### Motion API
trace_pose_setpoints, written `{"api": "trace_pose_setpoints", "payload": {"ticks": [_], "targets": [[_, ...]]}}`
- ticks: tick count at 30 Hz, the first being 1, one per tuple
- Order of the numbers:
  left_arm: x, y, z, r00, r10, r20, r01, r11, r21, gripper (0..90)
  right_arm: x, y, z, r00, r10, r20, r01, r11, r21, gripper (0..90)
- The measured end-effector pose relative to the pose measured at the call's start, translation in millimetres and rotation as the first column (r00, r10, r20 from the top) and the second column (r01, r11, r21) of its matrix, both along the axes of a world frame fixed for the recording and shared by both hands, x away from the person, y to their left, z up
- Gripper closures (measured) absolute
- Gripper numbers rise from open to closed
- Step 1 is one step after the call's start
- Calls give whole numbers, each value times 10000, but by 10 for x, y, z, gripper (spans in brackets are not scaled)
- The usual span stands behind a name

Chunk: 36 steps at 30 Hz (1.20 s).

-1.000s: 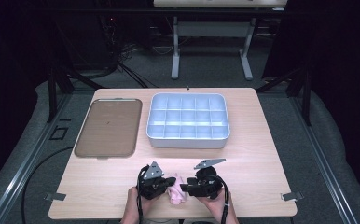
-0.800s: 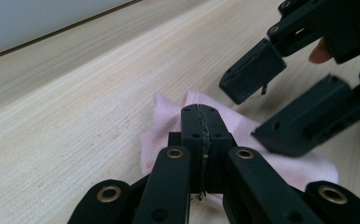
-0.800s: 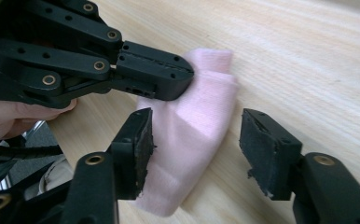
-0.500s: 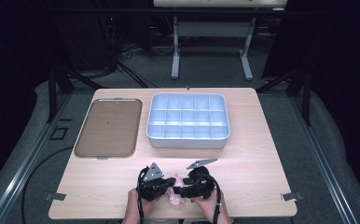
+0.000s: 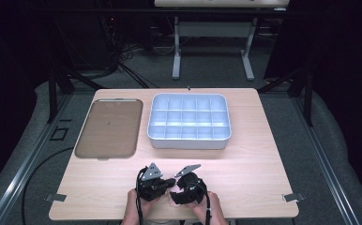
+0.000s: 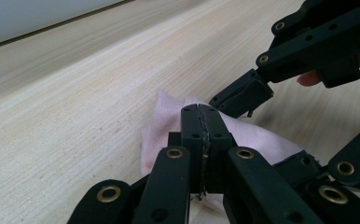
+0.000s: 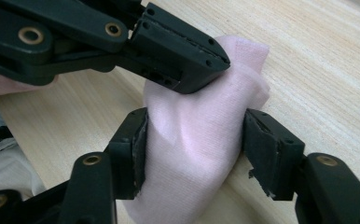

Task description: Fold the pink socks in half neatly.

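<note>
At the near edge of the bench, about midway along it, the two tools meet tip to tip over one small pink cloth (image 7: pixel 201 140). The left tool (image 6: pixel 201 122) has its jaws pressed fully together, pinching a fold of the cloth at the tips. The right tool (image 7: pixel 192 135) straddles the bunched cloth with a jaw on either side; its jaws have just been closing, and the pads sit against the fabric on both flanks, though how firmly they press I cannot tell.

The cloth is gathered into a loose upright roll standing off the bench (image 5: pixel 245 178); in the right gripper view its long axis runs away from that tool, toward a rounded top beside the left tool's tips.

From above, the left tool (image 5: pixel 156 183) and right tool (image 5: pixel 184 188) lie low and nearly level, angled inward toward each other, each held by a hand coming in over the near edge.

Farther off, one white compartment tray (image 5: pixel 188 140) sits toward the far edge near the middle, and one flat brown tray (image 5: pixel 108 129) lies just beside it on the left side.
</note>
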State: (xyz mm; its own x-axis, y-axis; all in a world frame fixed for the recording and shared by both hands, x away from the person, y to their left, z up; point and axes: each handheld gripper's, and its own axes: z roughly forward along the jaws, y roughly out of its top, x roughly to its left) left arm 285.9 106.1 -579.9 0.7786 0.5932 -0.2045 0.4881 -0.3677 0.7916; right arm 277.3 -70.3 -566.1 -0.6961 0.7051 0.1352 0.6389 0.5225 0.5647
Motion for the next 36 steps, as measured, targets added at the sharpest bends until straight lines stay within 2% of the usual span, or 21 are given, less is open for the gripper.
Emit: {"api": "trace_pose_setpoints", "payload": {"ticks": [4,6,8,9,10,12,14,16,18,19,21,22,23,25,27,29,32,36], "targets": [[13,12,4,10000,-14,16,14,10000,49,892,4,24,22,9998,158,-132,-161,9995,-282,468],[21,26,11,10000,-9,55,9,10000,82,887,1,40,19,9998,104,-154,-107,9998,-193,486],[25,61,21,9996,225,188,-224,9997,-25,863,11,35,29,9994,283,-201,-289,9991,-300,516],[24,88,35,9975,587,405,-589,9983,31,822,16,32,29,9991,341,-268,-347,9991,-230,532],[29,122,46,9949,901,458,-901,9959,-16,761,20,30,32,9988,362,-318,-370,9990,-243,552],[43,225,65,9835,1716,580,-1709,9851,-172,694,27,24,32,9980,470,-413,-477,9987,-153,582],[64,334,74,9690,2404,563,-2400,9707,-137,595,24,21,30,9977,468,-487,-469,9989,-23,600],[75,443,67,9522,2995,597,-3001,9539,12,522,27,19,29,9974,502,-527,-502,9987,16,613],[78,530,46,9317,3573,649,-3600,9322,366,455,31,26,28,9972,467,-582,-463,9989,78,622],[75,567,33,9250,3744,640,-3776,9247,479,438,40,23,33,9968,549,-586,-551,9985,-15,625],[73,622,2,9159,3950,719,-3999,9133,773,407,44,23,32,9965,572,-607,-572,9984,6,630],[76,639,-18,9139,3999,692,-4050,9097,916,389,43,22,33,9964,563,-630,-564,9984,5,632],[79,651,-42,9103,4076,715,-4135,9030,1163,364,42,22,32,9963,565,-644,-563,9984,53,634],[77,658,-73,9075,4130,764,-4198,8980,1319,321,41,22,32,9964,561,-639,-559,9984,53,635],[77,644,-81,9101,4060,833,-4143,8965,1566,280,40,21,28,9964,553,-650,-546,9984,127,635],[79,626,-80,9155,3927,876,-4022,8987,1749,255,42,13,31,9963,567,-649,-564,9984,57,637],[87,600,-96,9176,3866,923,-3974,8951,2023,217,47,3,27,9960,597,-661,-589,9982,144,639],[85,588,-107,9195,3799,1009,-3929,8958,2077,199,41,-10,11,9969,553,-556,-536,9980,327,644]]}}
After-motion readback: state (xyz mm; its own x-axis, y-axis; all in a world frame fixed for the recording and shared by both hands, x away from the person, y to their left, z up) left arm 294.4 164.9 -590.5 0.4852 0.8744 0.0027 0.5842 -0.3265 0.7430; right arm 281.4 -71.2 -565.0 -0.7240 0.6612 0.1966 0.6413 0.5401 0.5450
